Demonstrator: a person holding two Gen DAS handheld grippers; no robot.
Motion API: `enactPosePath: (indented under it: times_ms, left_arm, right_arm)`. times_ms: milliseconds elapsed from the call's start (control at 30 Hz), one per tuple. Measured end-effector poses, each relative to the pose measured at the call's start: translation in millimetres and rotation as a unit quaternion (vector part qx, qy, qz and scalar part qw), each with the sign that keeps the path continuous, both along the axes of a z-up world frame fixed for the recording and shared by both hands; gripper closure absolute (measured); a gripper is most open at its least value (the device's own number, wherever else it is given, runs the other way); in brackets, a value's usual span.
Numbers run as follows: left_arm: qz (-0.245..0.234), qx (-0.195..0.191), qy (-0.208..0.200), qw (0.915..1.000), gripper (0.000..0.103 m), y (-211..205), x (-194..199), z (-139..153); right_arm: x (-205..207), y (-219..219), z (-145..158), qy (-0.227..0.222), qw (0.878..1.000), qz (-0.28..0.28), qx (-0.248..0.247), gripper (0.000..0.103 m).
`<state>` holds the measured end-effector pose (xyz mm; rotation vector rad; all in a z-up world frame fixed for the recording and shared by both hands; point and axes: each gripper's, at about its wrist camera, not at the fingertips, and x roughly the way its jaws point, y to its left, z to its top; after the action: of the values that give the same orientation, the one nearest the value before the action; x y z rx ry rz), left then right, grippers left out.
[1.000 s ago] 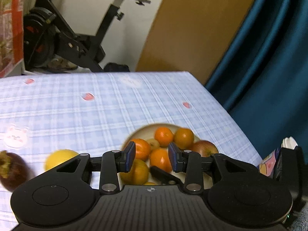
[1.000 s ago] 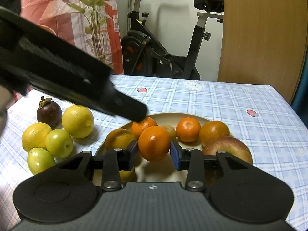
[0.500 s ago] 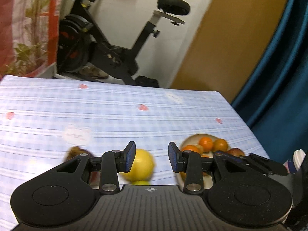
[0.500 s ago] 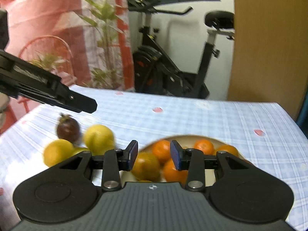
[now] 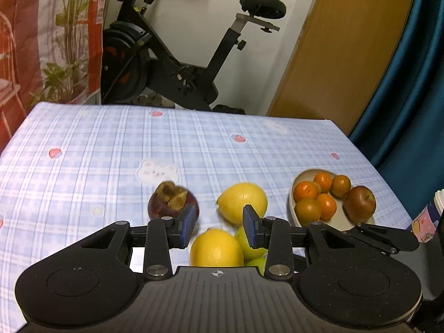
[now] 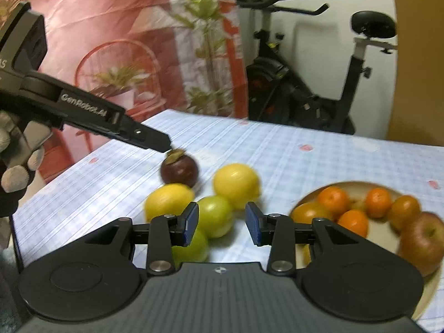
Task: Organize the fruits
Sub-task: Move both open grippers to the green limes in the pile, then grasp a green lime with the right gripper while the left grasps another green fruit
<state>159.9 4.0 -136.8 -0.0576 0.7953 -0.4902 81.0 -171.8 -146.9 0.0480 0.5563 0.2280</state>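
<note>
A cream bowl [image 5: 294, 194] at the right holds several oranges [image 5: 305, 190] and a red apple [image 5: 359, 199]. Left of it on the blue checked cloth lie a dark mangosteen [image 5: 169, 199], two lemons [image 5: 244, 198] and two green fruits [image 6: 215, 217]. My left gripper [image 5: 217, 219] hovers open over this loose group, with nothing between its blue pads. In the right wrist view its tip [image 6: 156, 142] hangs just above the mangosteen [image 6: 180, 169]. My right gripper [image 6: 222, 222] is open and empty, above the green fruits and left of the bowl [image 6: 313, 194].
A printed cup [image 5: 430, 219] stands at the table's right edge. Beyond the far edge are an exercise bike [image 5: 177, 63], a wooden door and a blue curtain [image 5: 410, 97]. A gloved hand [image 6: 16, 155] holds the left gripper. Bare cloth stretches far and left.
Both views have swung left from the bowl to the loose fruit. The left gripper moved off the bowl to over the lemons. The orange no longer sits between the right jaws.
</note>
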Motion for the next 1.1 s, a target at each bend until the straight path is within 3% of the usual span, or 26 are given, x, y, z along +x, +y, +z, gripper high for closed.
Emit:
enactPosePath:
  times_ms: [733, 1100]
  left_arm:
    - [0.005, -0.007, 0.027, 0.9996, 0.064, 6, -10, -22]
    - [-0.011, -0.002, 0.033, 0.9994, 0.064, -6, -14, -26]
  right_arm:
    - [23, 28, -39, 0.069, 0.996, 0.050, -0.009, 0.054]
    - [2, 12, -42, 0.047, 0.998, 0.034, 0.002, 0.055]
